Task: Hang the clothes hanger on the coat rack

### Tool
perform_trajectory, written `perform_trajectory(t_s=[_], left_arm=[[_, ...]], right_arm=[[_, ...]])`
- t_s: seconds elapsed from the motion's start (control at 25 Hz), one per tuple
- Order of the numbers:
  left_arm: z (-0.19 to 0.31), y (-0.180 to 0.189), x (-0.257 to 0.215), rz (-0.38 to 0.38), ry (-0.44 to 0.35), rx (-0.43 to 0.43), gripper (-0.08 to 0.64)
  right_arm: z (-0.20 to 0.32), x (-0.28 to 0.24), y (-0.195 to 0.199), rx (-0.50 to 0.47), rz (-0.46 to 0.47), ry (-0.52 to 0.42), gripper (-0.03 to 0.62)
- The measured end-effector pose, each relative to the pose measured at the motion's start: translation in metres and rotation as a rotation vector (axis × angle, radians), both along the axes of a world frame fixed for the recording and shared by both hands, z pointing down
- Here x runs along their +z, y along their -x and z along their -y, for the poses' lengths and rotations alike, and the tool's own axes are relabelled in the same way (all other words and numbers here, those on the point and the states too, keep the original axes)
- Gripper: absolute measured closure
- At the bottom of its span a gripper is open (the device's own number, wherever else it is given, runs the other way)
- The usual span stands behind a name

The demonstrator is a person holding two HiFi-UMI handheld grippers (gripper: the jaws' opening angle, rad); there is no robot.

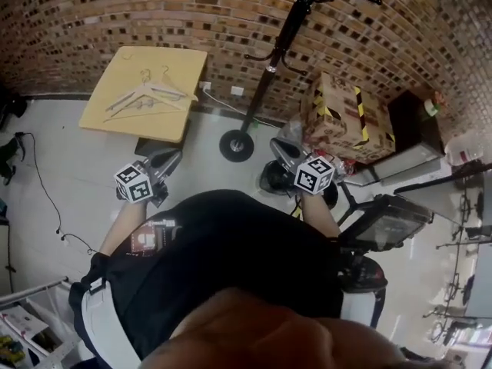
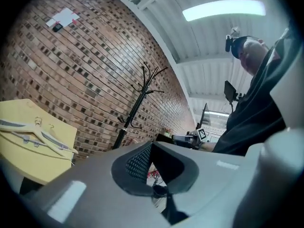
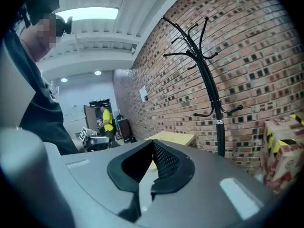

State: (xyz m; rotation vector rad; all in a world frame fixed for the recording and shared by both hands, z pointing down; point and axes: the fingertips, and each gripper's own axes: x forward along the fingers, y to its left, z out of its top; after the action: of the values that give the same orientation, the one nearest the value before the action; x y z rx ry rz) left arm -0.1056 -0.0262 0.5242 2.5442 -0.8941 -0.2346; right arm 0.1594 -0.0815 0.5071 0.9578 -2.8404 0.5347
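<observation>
Standing on a grey floor (image 1: 61,144) before a brick wall (image 1: 92,14), a person holds the left tool (image 1: 164,161) and the right tool (image 1: 281,151) close to the body, each with its jaws pressed together and nothing between them. The two pale hangers (image 1: 146,96) lie flat on the yellow worktop (image 1: 181,64) to the left, one overlapping the other with their hooks side by side. They are well apart from the black coat rack (image 1: 265,75) that stands by the wall to the right. The likeliest trouble lies in that overlap: a grip on one hanger could drag its neighbour along or tip it over the worktop's edge. A frame lying flat also offers the jaws little to bite on. At the rack, the thin upturned prongs look easy to miss, and a knock might rock the pole on its single round base (image 1: 236,145). A taped cardboard box (image 1: 346,114) sits just beside the rack, crowding the approach from the right. A dark cable (image 1: 44,189) trails across the floor at the left, a possible snag underfoot. A ribbed white ceiling (image 2: 204,46) with a strip light (image 2: 223,8) runs overhead.
</observation>
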Motion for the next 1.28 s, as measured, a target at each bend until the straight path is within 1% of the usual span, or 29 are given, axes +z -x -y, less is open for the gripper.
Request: perform_trajectory(t_s=[0.08,0.16,0.24,0.32,0.4,0.52,0.64,0.8,0.88,0.96,1.08,1.28], left_arm=[[0.026,0.009,0.003,0.002,0.008,0.031,0.557],[0.047,0.008,0.007,-0.006,0.012,0.056,0.557],[0.064,-0.002,0.008,-0.011,0.017,0.077,0.557],[0.081,-0.015,0.011,-0.007,0.019,0.09,0.557],[0.098,-0.026,0.016,0.001,0.016,0.089,0.557],[0.12,-0.042,0.017,0.022,0.017,0.056,0.557],[0.137,-0.053,0.015,0.037,0.018,-0.006,0.557],[0.164,-0.05,0.019,0.055,0.057,-0.114,0.557],[0.173,-0.05,0.025,0.06,0.082,-0.153,0.557],[0.179,-0.051,0.034,0.073,0.1,-0.162,0.557],[0.186,-0.044,0.042,0.083,0.119,-0.155,0.557],[0.209,-0.015,0.05,0.051,0.111,-0.115,0.557]], right_arm=[[0.008,0.004,0.01,0.021,-0.012,0.008,0.577],[0.011,0.012,0.011,0.03,-0.052,0.023,0.578],[0.019,0.02,0.0,0.048,-0.071,0.042,0.577],[0.035,0.026,-0.014,0.07,-0.058,0.059,0.578],[0.054,0.028,-0.023,0.065,-0.046,0.061,0.578],[0.089,0.025,-0.032,0.014,-0.043,0.038,0.577],[0.126,0.021,-0.042,-0.047,-0.033,0.016,0.577],[0.168,0.023,-0.044,-0.132,-0.021,0.01,0.577],[0.182,0.028,-0.04,-0.178,-0.028,0.019,0.577],[0.191,0.032,-0.037,-0.206,-0.037,0.032,0.577],[0.196,0.038,-0.029,-0.209,-0.04,0.047,0.577],[0.213,0.039,0.004,-0.174,-0.071,0.04,0.577]])
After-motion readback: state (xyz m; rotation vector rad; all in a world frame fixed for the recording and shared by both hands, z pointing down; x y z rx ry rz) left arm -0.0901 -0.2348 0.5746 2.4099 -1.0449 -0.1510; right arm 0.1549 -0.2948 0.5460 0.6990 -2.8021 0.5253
